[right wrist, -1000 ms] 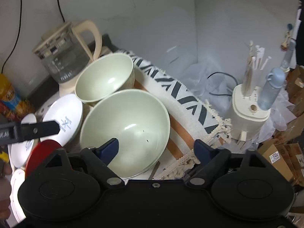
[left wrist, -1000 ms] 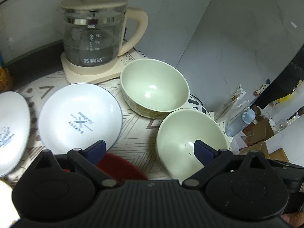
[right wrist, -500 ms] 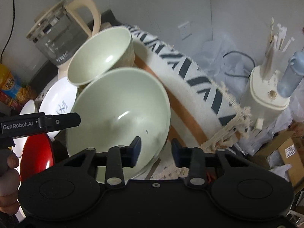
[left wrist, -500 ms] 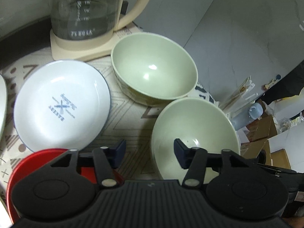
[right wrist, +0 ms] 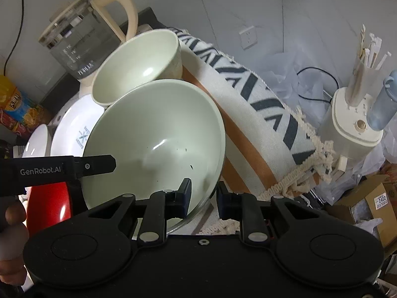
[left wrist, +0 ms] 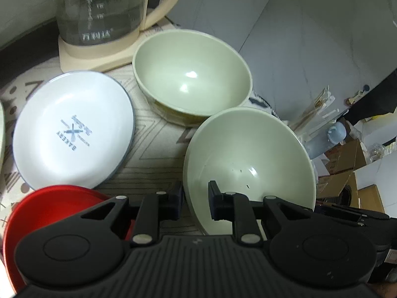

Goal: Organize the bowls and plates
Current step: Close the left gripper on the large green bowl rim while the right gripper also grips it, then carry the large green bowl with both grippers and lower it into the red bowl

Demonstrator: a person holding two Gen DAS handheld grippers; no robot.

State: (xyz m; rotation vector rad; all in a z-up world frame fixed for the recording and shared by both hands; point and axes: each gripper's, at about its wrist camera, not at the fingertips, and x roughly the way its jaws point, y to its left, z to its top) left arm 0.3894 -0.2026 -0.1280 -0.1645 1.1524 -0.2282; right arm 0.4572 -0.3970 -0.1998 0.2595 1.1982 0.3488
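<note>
**Both tools clamp the near bowl's rim**

Since a second ago, both tools have narrowed from wide open to a pinch, and the near pale green bowl (left wrist: 250, 159) has tipped up. The left tool (left wrist: 194, 202) grips that bowl's left rim, one finger inside and one outside. The right tool (right wrist: 202, 198) grips the opposite, right rim in the same way. In the right wrist view the bowl (right wrist: 158, 134) leans with its mouth facing up and toward the cameras, its far rim raised; whether its base touches the tabletop (left wrist: 158, 146) cannot be told. It is wide, glossy, plain inside, with a few dark specks near the bottom.

Just beyond it stands a second green bowl (left wrist: 192, 74), upright, mouth up, smaller and deeper-looking. To its left lies a white plate (left wrist: 72, 131) with a blue rim and printed centre, flat on the patterned cloth. A red plate (left wrist: 37, 211) lies partly under the left tool. A glass kettle (left wrist: 99, 12) stands behind the plates.
</note>
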